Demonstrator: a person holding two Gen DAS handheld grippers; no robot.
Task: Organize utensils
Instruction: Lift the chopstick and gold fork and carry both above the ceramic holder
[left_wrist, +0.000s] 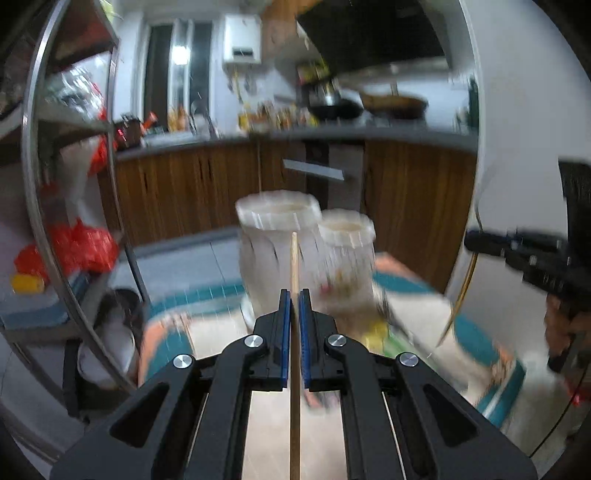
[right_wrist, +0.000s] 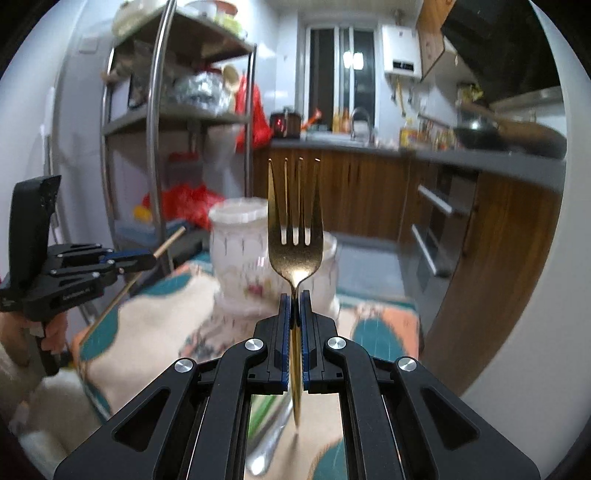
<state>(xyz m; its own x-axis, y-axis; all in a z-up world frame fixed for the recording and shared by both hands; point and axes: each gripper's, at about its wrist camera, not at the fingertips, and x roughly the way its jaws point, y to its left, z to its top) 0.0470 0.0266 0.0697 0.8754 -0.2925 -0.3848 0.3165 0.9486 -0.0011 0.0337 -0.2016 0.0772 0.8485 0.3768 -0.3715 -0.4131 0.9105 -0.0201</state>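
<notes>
Gold fork (right_wrist: 295, 236) upright, tines up.

Gold fork (right_wrist: 295, 251) upright, wooden chopstick (left_wrist: 294, 295) clamped

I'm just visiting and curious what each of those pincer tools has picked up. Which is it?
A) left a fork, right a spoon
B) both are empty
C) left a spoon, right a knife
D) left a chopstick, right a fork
D: the left gripper is closed on a thin wooden chopstick, and the right gripper clamps the neck of a gold fork with its prongs pointing up.
</notes>
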